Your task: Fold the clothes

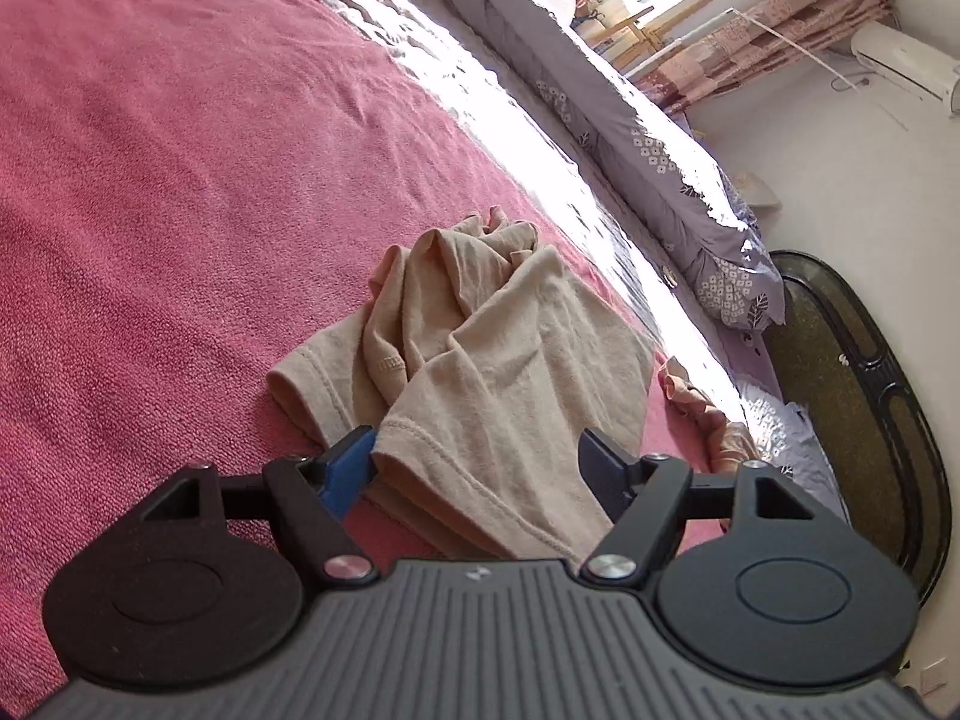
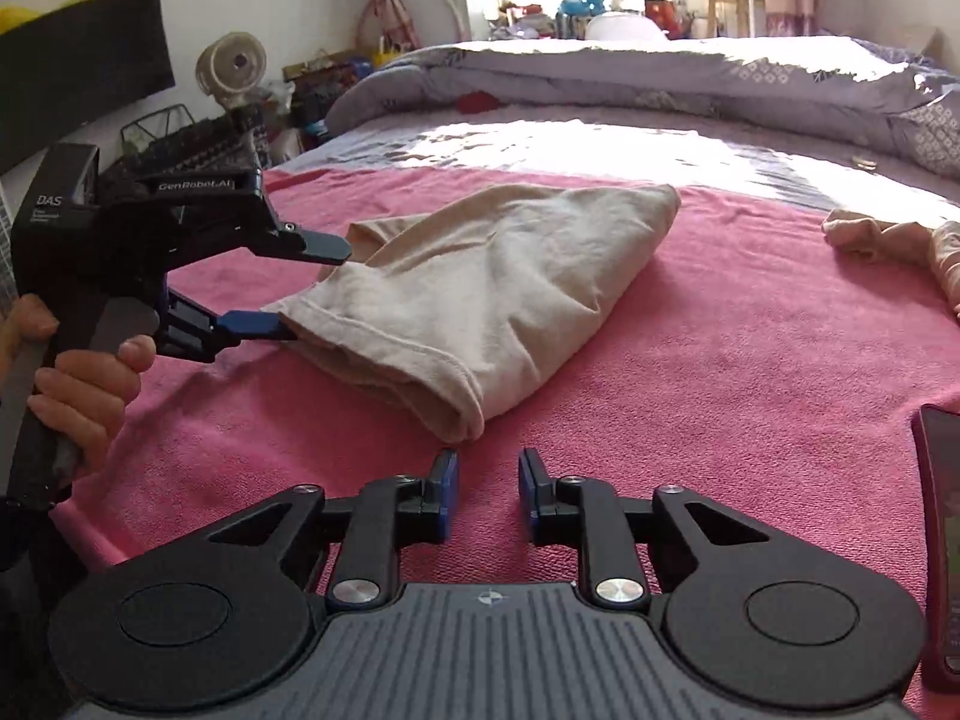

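A beige T-shirt [image 1: 480, 330] lies bunched and roughly folded on a pink blanket [image 1: 150, 180]. In the left wrist view my left gripper [image 1: 477, 441] is open, its fingers standing wide on either side of the shirt's near hem. The right wrist view shows the same shirt [image 2: 480, 288] at the middle of the blanket [image 2: 720, 330]. There the left gripper [image 2: 318, 288] comes in from the left, held by a hand [image 2: 78, 384], one finger above the hem and one at its edge. My right gripper [image 2: 489, 471] is open over bare blanket just in front of the shirt, with nothing between its fingers.
A second, pinkish garment [image 2: 888, 240] lies crumpled at the right edge of the blanket, also seen as a heap [image 1: 714, 420]. A grey floral quilt [image 2: 660, 78] runs along the far side of the bed. A dark red object [image 2: 942, 540] stands at the right edge.
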A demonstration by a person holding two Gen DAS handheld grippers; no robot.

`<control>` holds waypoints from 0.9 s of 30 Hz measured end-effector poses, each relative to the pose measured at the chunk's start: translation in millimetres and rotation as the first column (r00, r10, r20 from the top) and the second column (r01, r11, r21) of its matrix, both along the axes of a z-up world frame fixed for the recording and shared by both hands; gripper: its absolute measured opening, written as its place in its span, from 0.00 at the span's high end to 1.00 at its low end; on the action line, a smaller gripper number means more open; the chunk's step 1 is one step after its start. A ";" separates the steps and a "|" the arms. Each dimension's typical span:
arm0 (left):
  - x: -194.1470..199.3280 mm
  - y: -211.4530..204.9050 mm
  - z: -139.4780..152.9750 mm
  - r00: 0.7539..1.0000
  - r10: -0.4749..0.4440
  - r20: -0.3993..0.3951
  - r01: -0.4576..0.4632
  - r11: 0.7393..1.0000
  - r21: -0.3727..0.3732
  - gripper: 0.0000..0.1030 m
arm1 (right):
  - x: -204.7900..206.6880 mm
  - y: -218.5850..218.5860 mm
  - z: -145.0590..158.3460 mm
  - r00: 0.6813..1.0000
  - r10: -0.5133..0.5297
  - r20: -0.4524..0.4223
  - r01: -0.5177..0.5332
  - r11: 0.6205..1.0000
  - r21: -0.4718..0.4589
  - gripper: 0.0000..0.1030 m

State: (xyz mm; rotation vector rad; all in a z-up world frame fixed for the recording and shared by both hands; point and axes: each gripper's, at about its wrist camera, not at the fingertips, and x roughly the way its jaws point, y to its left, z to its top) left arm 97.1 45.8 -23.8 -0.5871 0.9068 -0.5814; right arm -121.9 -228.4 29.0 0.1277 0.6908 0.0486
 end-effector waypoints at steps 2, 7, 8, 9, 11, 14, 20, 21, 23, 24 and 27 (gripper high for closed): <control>-2.8 -2.6 0.8 1.000 0.010 0.030 -0.011 1.000 0.019 0.35 | -1.1 -4.6 0.5 1.000 -0.023 0.009 0.023 1.000 -0.016 0.53; 1.8 4.8 5.5 0.994 0.074 0.083 -0.081 0.993 0.083 0.80 | -0.8 -14.5 -7.2 0.998 -0.067 -0.015 0.066 0.998 -0.024 0.45; -0.3 7.2 8.5 0.991 0.086 0.098 -0.096 0.990 0.100 0.83 | -0.5 -15.6 -9.7 0.997 -0.073 -0.021 0.072 0.997 -0.023 0.45; 0.4 8.9 12.0 0.989 0.092 0.113 -0.104 0.989 0.105 0.86 | -0.5 -16.1 -12.1 0.997 -0.076 -0.024 0.076 0.997 -0.024 0.43; -2.0 3.9 21.6 0.986 0.098 0.132 -0.112 0.988 0.107 0.87 | -0.5 -15.8 -15.6 0.997 -0.079 -0.022 0.078 0.996 -0.030 0.37; -4.3 4.4 26.1 0.982 0.102 0.159 -0.121 0.986 0.115 0.87 | -1.0 -12.8 -19.6 0.997 -0.077 -0.012 0.077 0.996 -0.053 0.28; -43.6 -11.1 49.5 0.977 0.127 0.172 -0.172 0.944 0.282 0.87 | -6.3 -5.0 -30.0 0.994 -0.106 0.038 0.110 0.986 -0.127 0.11; -45.8 -10.4 49.1 0.978 0.138 0.155 -0.181 0.932 0.315 0.88 | -7.2 -4.9 -28.8 0.993 -0.107 0.046 0.112 0.986 -0.121 0.11; -33.6 -38.0 49.8 0.980 0.152 0.127 -0.186 0.928 0.322 0.88 | -6.4 -5.2 -23.5 0.993 -0.092 0.075 0.099 0.991 -0.095 0.11; -38.7 -37.1 47.8 0.979 0.163 0.122 -0.194 0.928 0.318 0.88 | -4.5 -3.5 -21.8 0.993 -0.076 0.090 0.084 0.992 -0.090 0.11; -60.6 -26.4 51.7 0.974 0.185 0.130 -0.217 0.929 0.300 0.88 | 9.1 8.4 -19.4 0.994 0.011 0.107 -0.001 0.996 -0.092 0.16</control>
